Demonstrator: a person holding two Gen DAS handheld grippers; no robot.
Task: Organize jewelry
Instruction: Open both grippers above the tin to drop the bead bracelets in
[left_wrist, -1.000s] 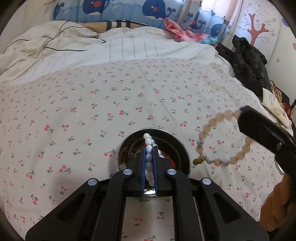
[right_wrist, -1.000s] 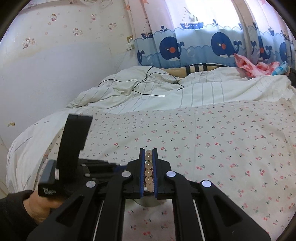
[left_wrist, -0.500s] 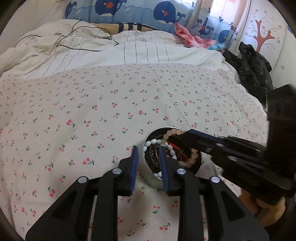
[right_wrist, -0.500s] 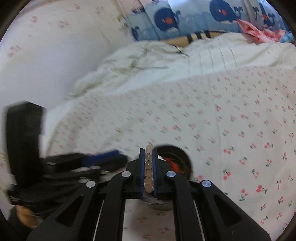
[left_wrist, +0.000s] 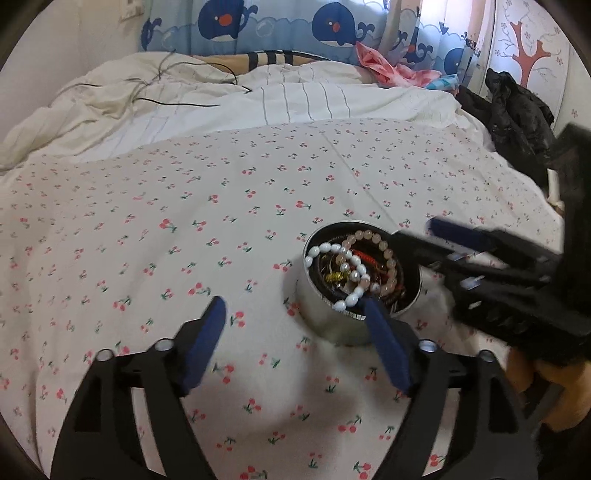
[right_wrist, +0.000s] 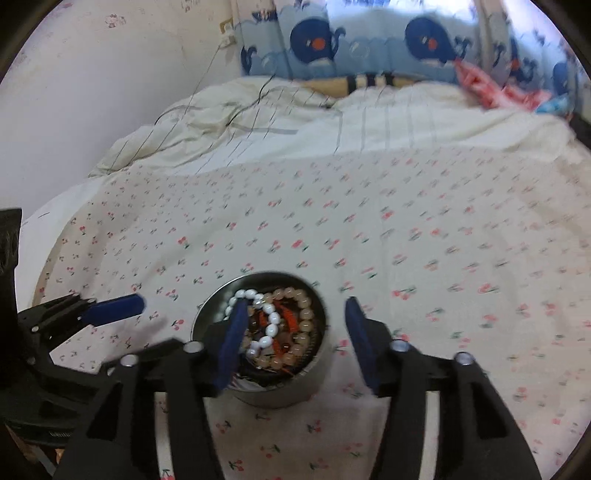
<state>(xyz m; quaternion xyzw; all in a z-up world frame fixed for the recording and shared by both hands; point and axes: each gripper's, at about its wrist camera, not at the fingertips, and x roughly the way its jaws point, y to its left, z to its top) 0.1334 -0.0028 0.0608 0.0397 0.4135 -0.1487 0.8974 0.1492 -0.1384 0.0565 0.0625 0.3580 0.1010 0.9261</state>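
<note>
Metal and round, the tin (left_wrist: 334, 325) sits on the cherry-print bedsheet (left_wrist: 184, 229) at the near right of the bed, already holding a white bead bracelet (left_wrist: 349, 271), a peach bead bracelet (left_wrist: 384, 258) and tangled red and gold pieces. Both strands lie inside, the white one draped toward the near rim. The left gripper (left_wrist: 295, 325) hangs spread wide and empty just left of the tin, its right finger overlapping the near rim in view; the right gripper (right_wrist: 295, 332) is likewise released, fingers straddling the tin with one seeming to hang over the beads. To finish this drop cleanly, I judge both should lift straight up and apart, so no pad snags a loop and drags it over the rim, and the light tin is not nudged across the soft sheet.
</note>
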